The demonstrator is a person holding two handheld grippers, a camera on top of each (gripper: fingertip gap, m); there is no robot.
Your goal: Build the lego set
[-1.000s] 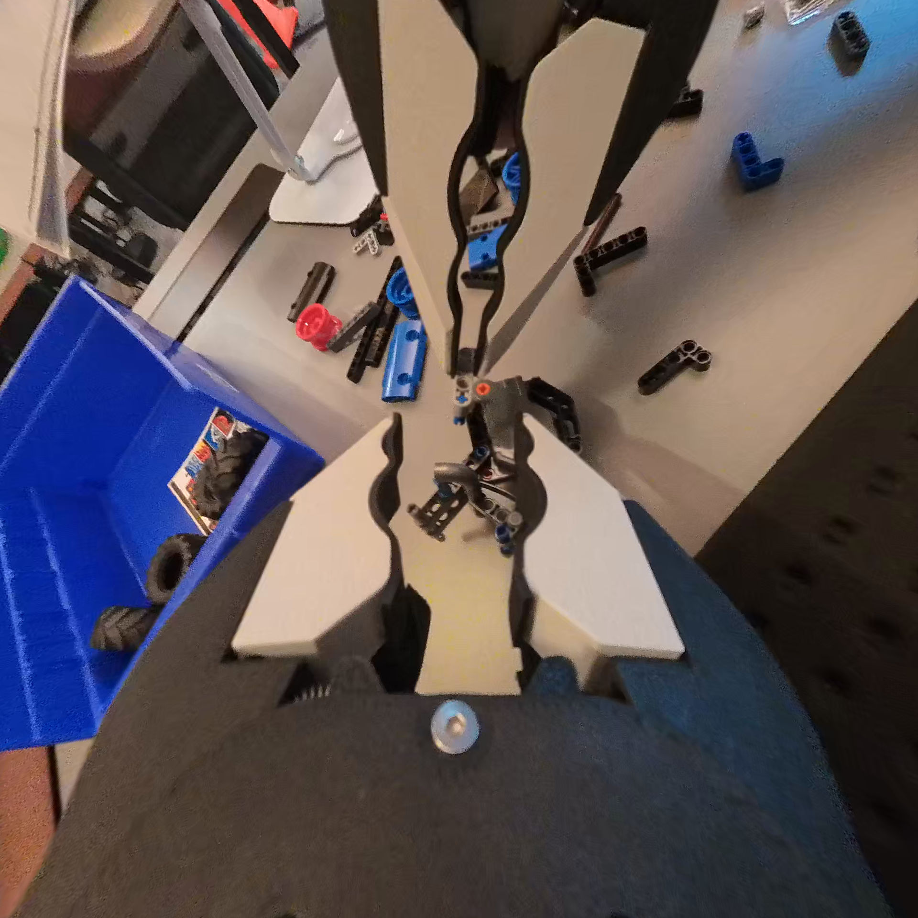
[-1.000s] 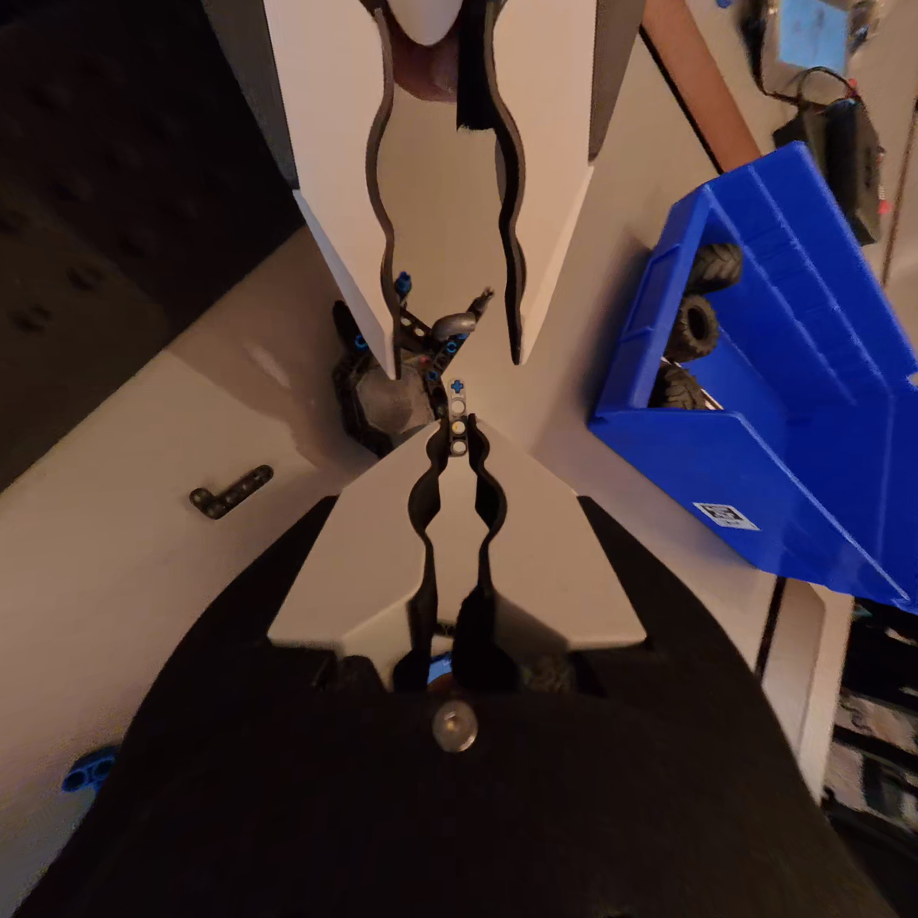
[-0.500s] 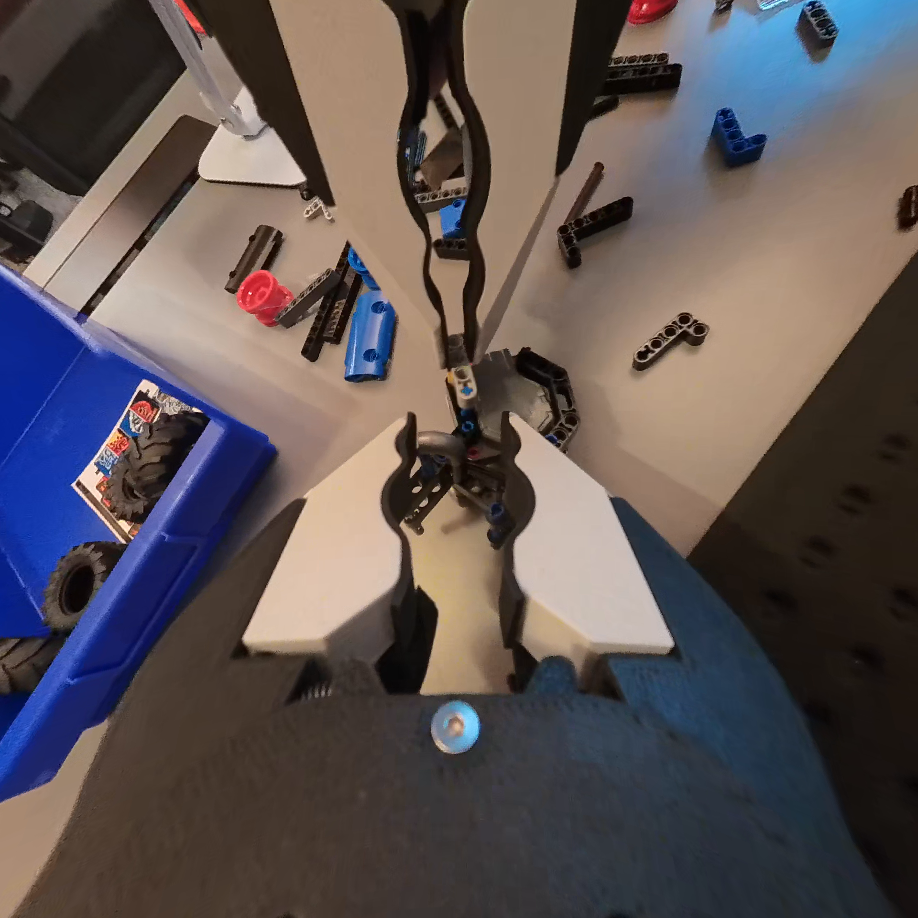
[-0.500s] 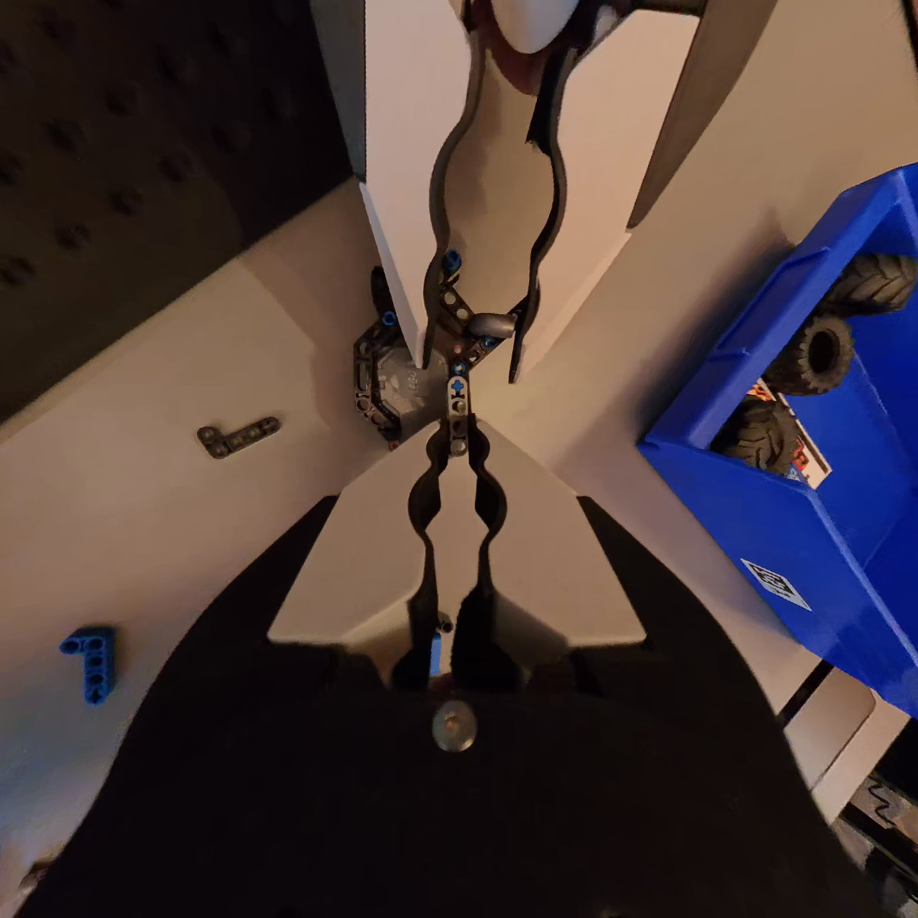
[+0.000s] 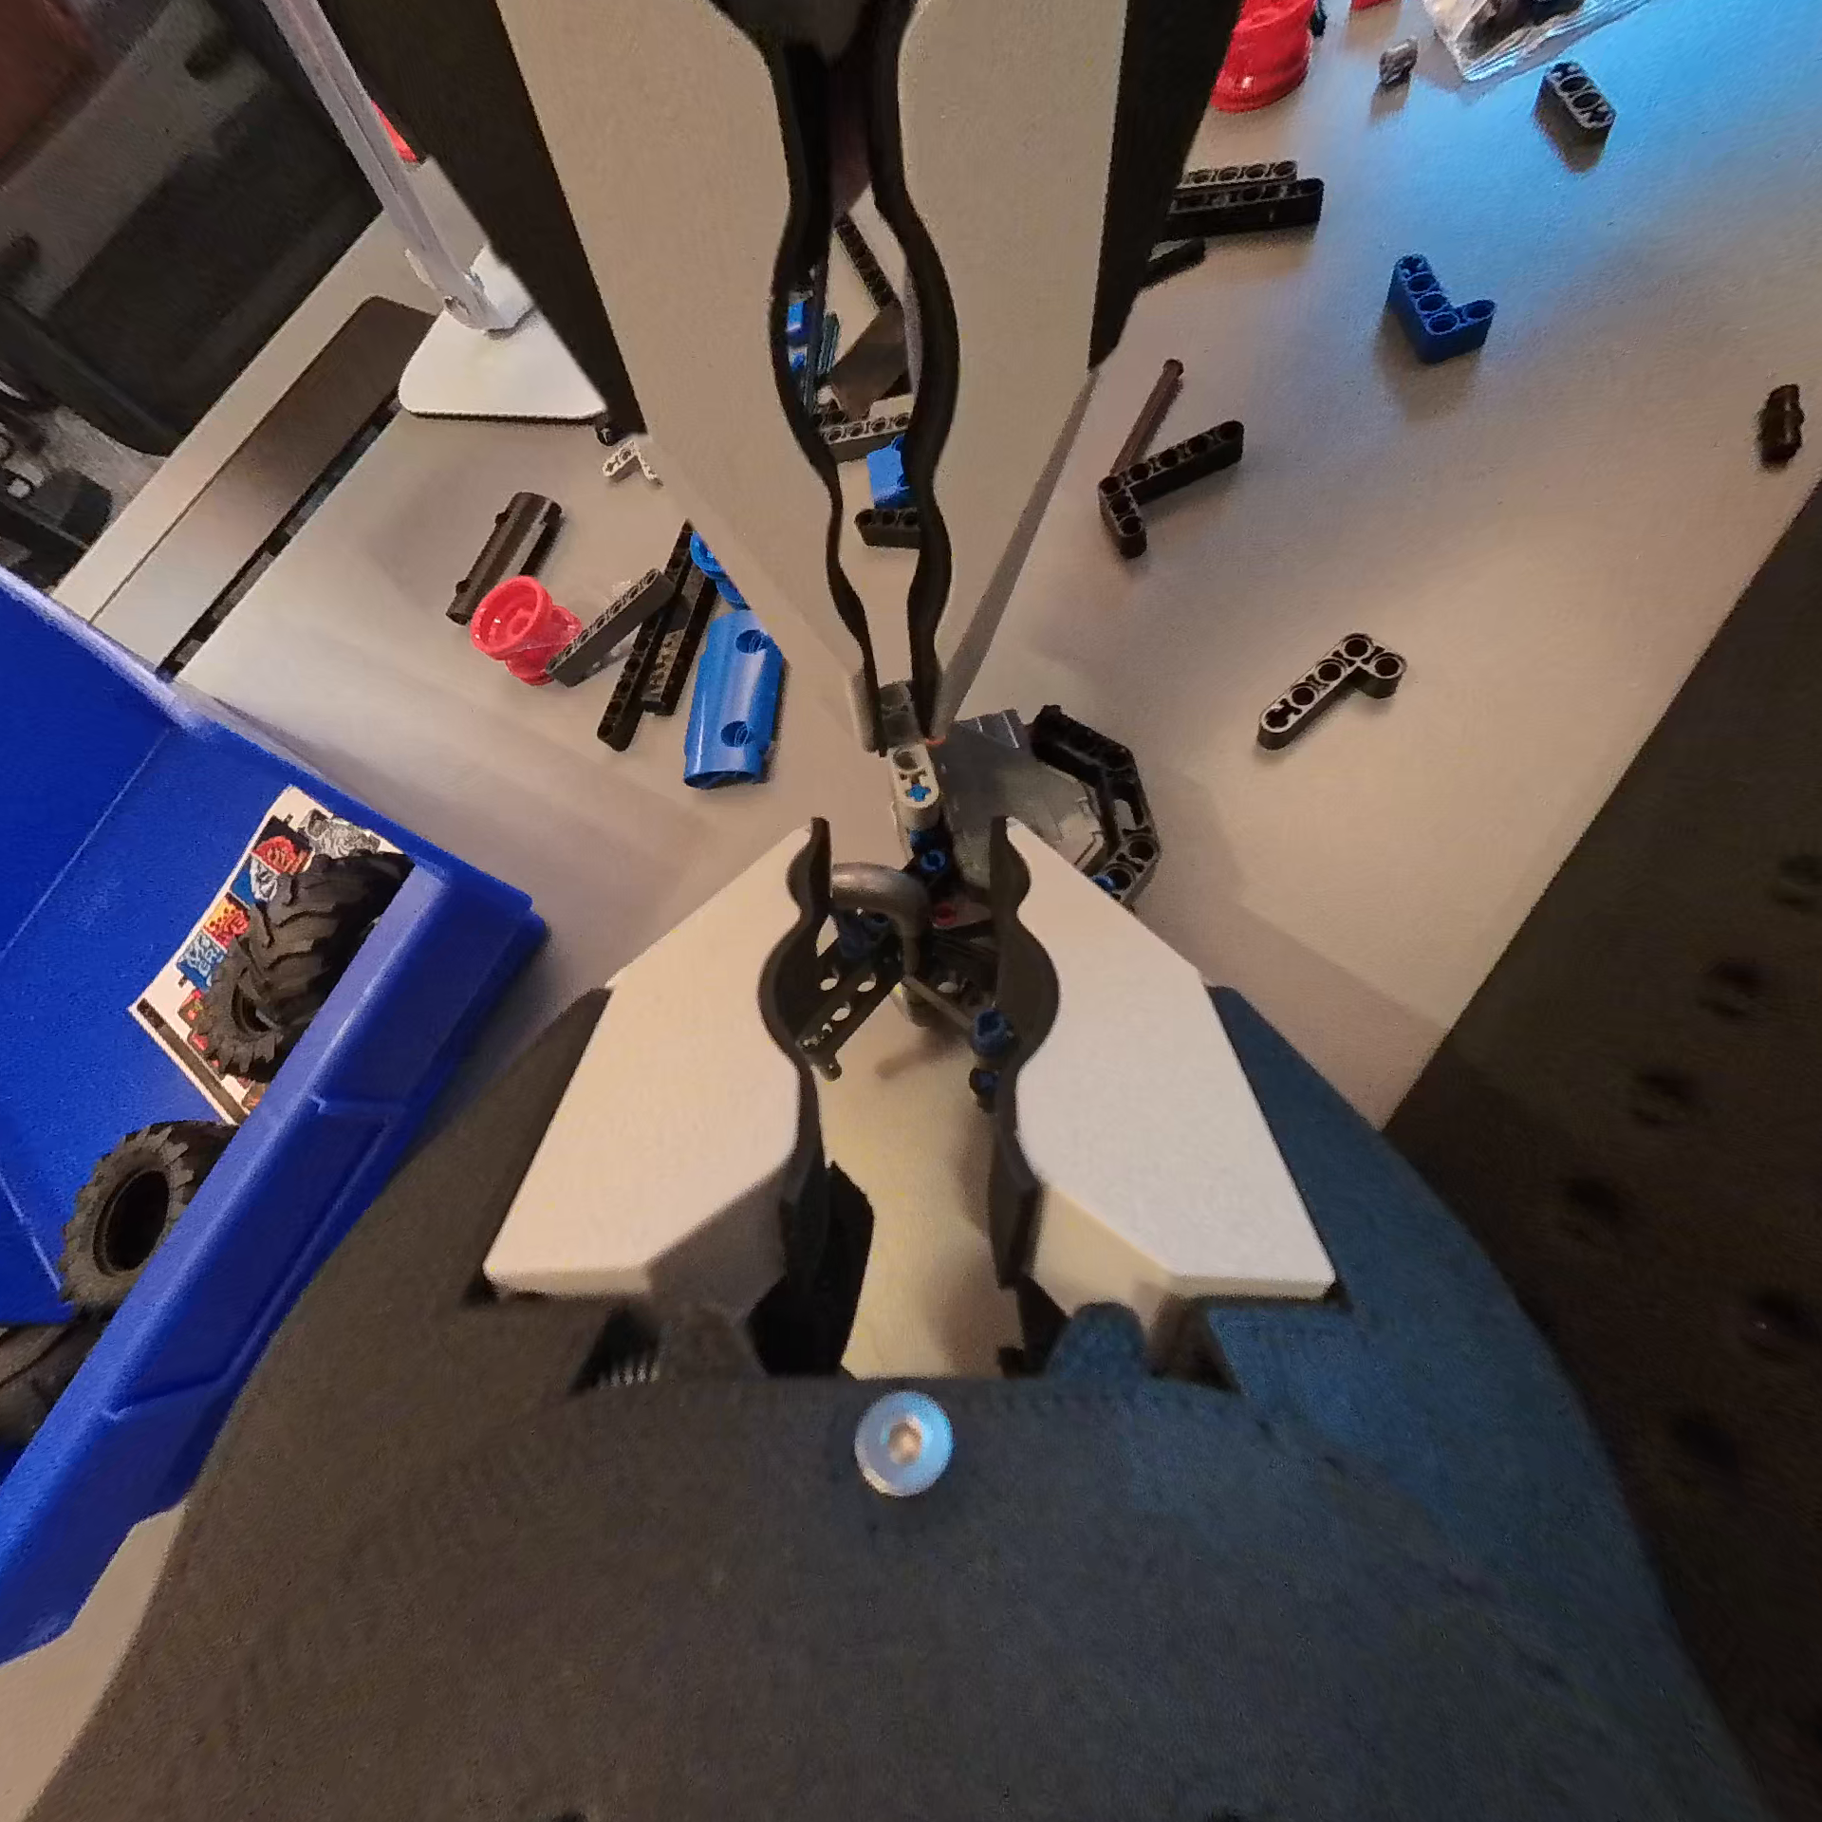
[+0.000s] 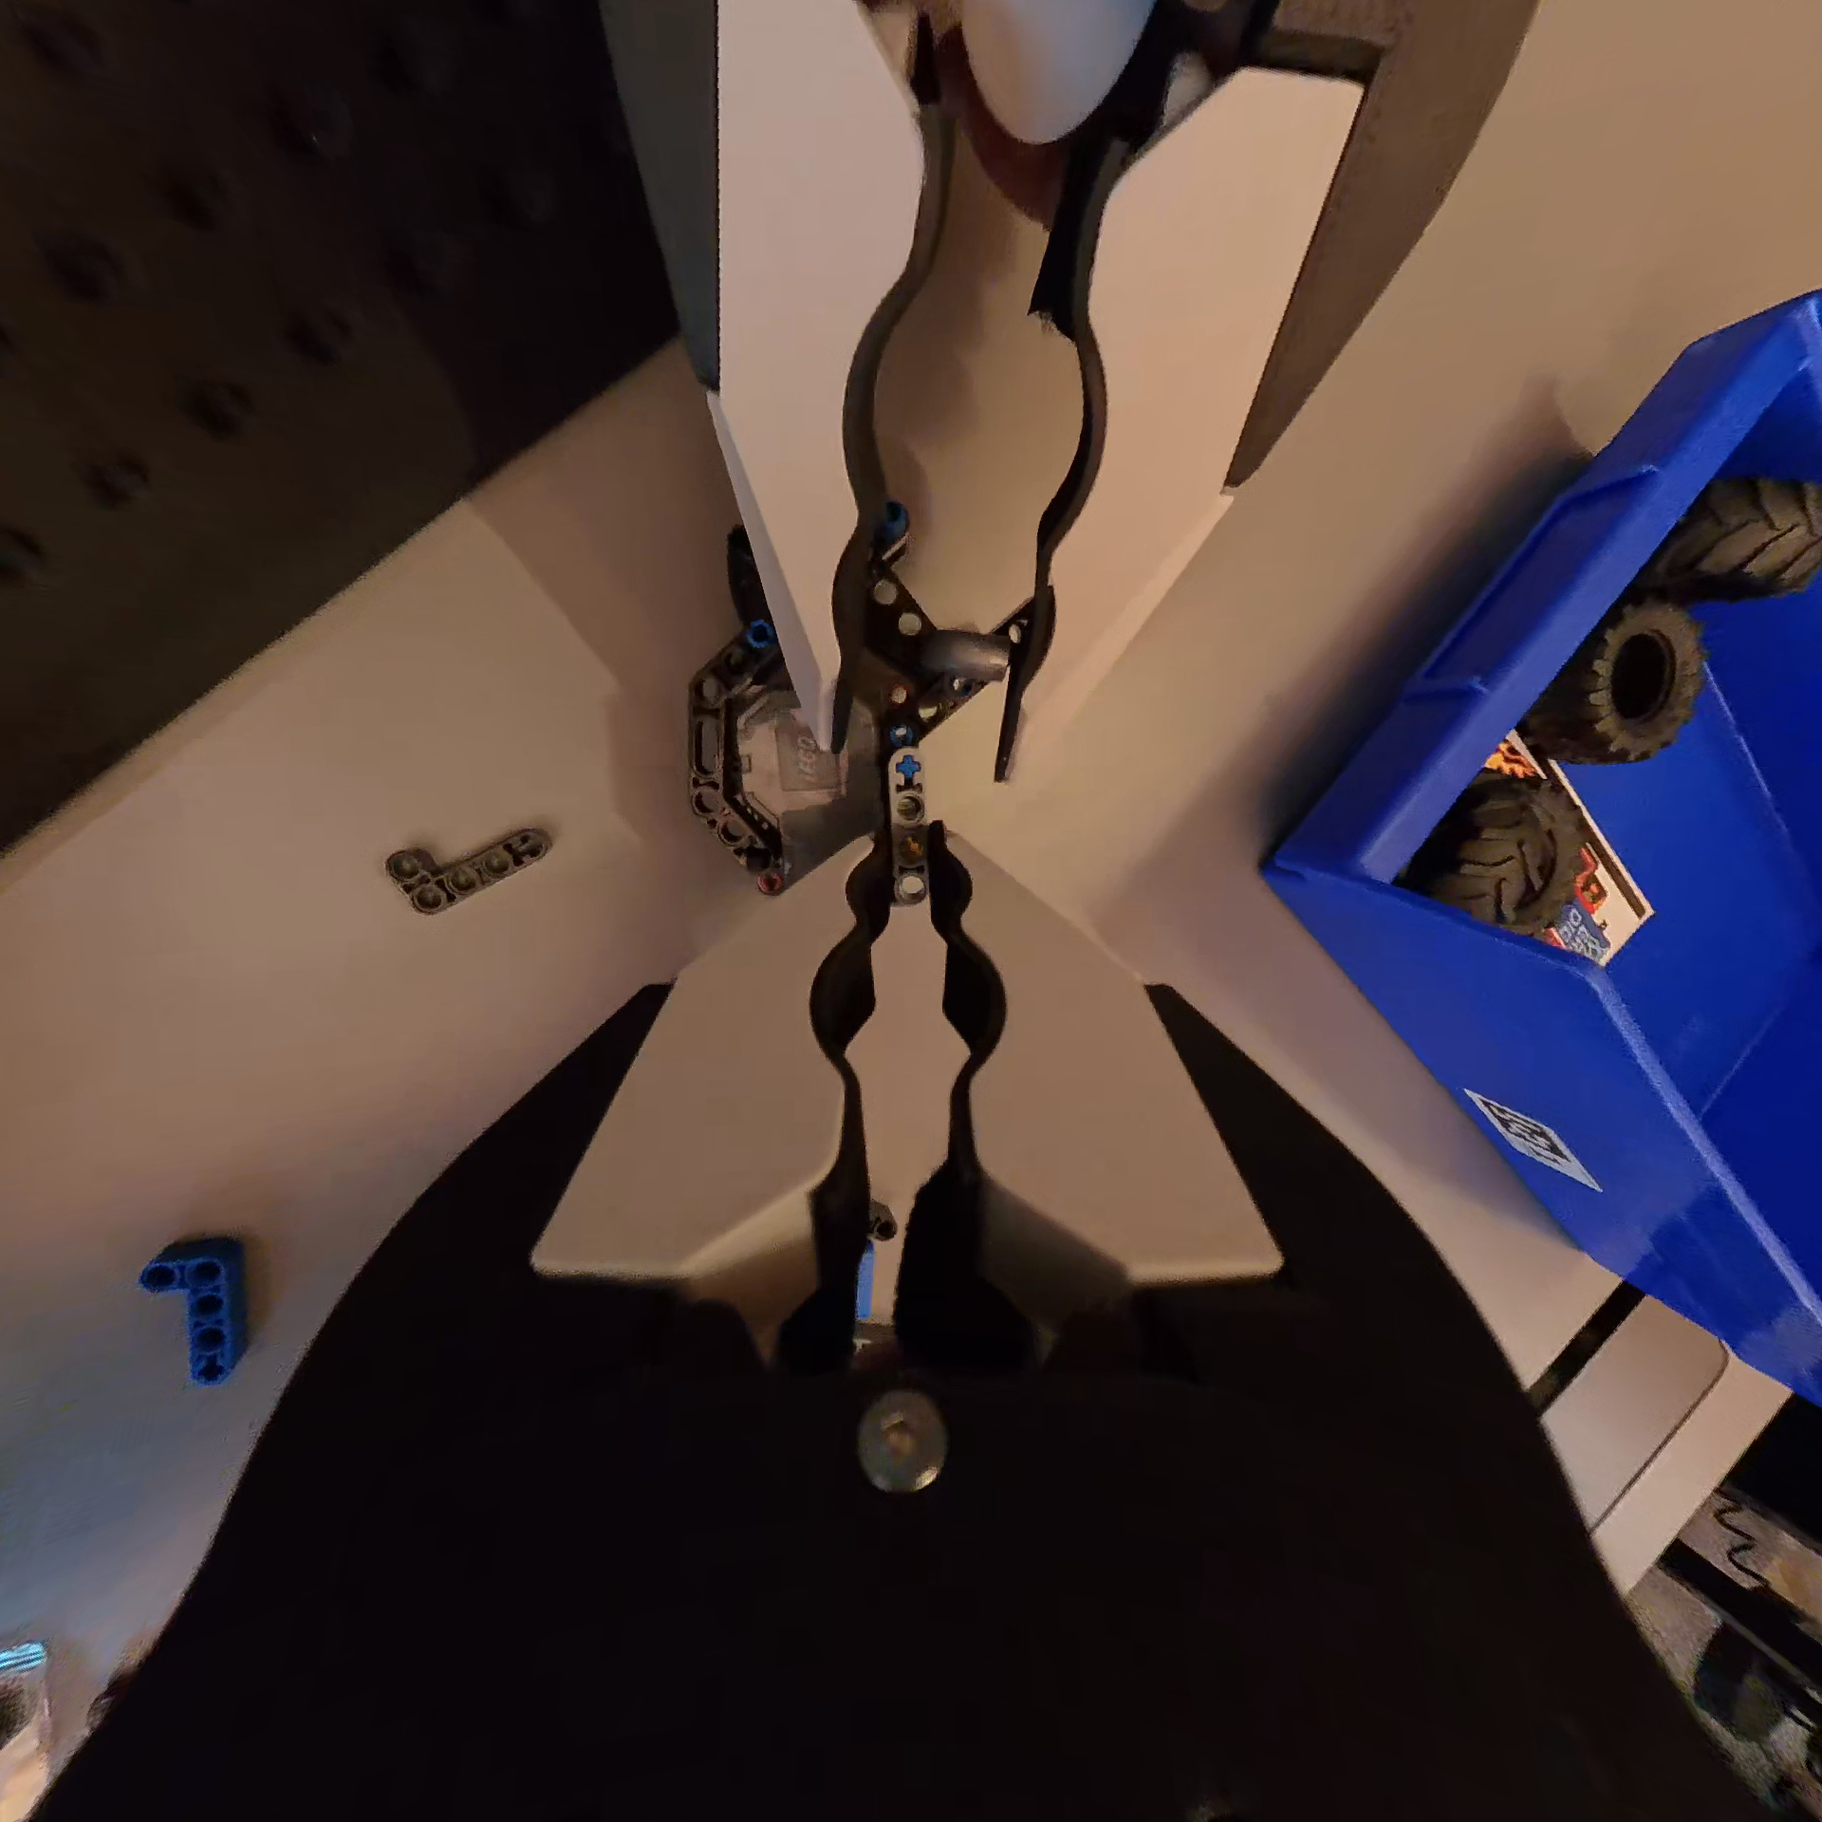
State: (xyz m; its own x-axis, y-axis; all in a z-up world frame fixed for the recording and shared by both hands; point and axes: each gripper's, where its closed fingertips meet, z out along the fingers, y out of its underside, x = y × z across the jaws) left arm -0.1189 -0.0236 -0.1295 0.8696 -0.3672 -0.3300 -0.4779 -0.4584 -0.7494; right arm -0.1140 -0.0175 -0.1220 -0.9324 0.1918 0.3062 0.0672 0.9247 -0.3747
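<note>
office desk | monitor stand | blue parts bin | dark pegboard panel

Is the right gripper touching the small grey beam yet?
Touching. The right wrist view shows the right gripper with its fingers closed on the lower end of the grey beam.

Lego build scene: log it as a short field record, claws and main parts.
left claw: shut on the black Technic assembly, held over the table
right claw: shut on a light grey liftarm, its blue-marked end at the assembly's edge
under the claws: dark grey frame piece lying on the table
blue bin: holds black tyres and a sticker sheet
loose on table: black L-shaped liftarm, blue L-shaped liftarm, red wheel hub, blue curved panel
</note>
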